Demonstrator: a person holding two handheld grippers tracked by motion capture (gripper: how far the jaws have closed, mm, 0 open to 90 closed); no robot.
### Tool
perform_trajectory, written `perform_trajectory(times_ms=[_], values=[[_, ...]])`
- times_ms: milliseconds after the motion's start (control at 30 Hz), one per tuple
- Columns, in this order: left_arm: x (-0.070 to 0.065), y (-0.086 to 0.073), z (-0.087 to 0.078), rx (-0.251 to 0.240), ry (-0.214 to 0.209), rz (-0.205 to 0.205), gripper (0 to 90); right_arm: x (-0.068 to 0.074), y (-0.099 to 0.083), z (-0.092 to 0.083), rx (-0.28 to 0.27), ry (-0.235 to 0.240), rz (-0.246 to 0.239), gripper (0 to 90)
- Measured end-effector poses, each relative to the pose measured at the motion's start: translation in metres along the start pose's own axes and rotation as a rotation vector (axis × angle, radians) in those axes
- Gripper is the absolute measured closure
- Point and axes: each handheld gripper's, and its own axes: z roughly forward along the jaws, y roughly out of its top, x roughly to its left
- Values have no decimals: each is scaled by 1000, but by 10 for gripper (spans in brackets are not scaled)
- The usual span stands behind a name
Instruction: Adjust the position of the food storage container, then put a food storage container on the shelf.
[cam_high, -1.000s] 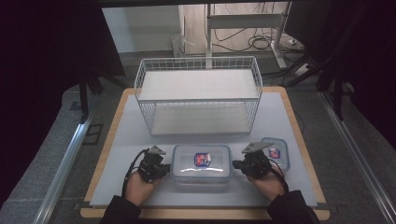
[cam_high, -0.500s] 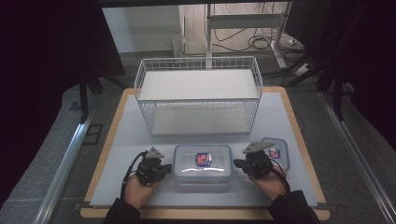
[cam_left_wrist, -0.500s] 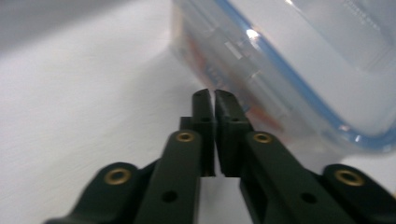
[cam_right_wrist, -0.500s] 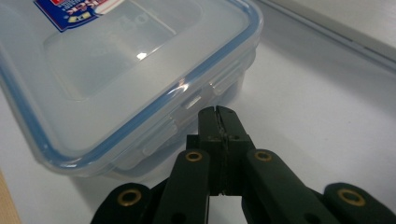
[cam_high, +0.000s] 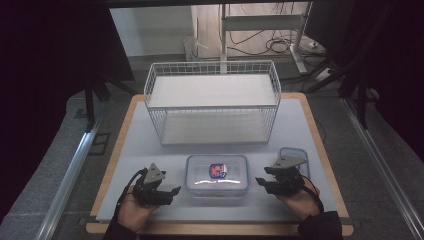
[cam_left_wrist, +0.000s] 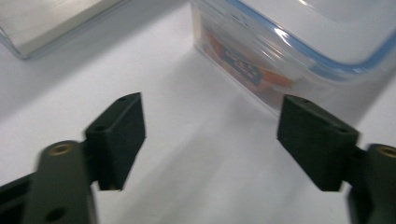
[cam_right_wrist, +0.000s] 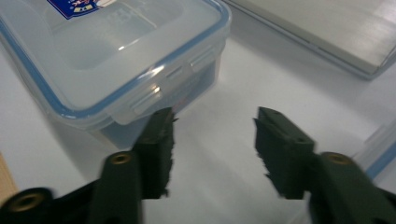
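We see a clear rectangular plastic food container with a blue-rimmed snap-on lid (cam_high: 217, 173) sitting near the front edge of the white-topped table (cam_high: 150, 150), lid on, with a blue and red label on top. Through its clear wall, in the left gripper view, orange and blue printed packaging shows inside (cam_left_wrist: 252, 70), though we cannot tell what it is. Behind it stands a white wire basket with a flat shelf across its top (cam_high: 212, 102), holding nothing that we can make out. A second, smaller clear blue-rimmed container (cam_high: 295, 155) lies just behind the right gripper (cam_high: 265, 184), partly hidden by it. Our left gripper (cam_high: 172, 192) rests just left of the lidded container with its jaws spread wide and gripping nothing. The right gripper sits just to the container's right, jaws likewise apart, one jaw near the lid's side latch (cam_right_wrist: 149, 98) but whether it touches, we cannot tell.
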Motion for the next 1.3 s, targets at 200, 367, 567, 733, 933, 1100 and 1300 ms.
perform_trajectory(times_ms=[200,367,567,733,933,1100,1300], values=[[4,-15,-7,-23,0,-43,64,0,-8,-4,-12,9,14,240],[6,-22,-10,-38,8,-49,44,-1,-15,-3,-18,4,20,112],[7,-22,-11,-71,-4,-59,32,-1,-16,-2,-23,19,22,81],[9,-23,-8,-72,-15,-70,12,-1,-15,-1,-26,22,24,69],[7,-20,-7,-39,-20,-71,25,-1,-14,-2,-34,22,29,65],[7,-18,-7,-39,-36,-86,26,-1,-12,-3,-46,27,31,54],[9,-15,-8,-72,-56,-88,28,0,-9,-4,-49,37,21,39]])
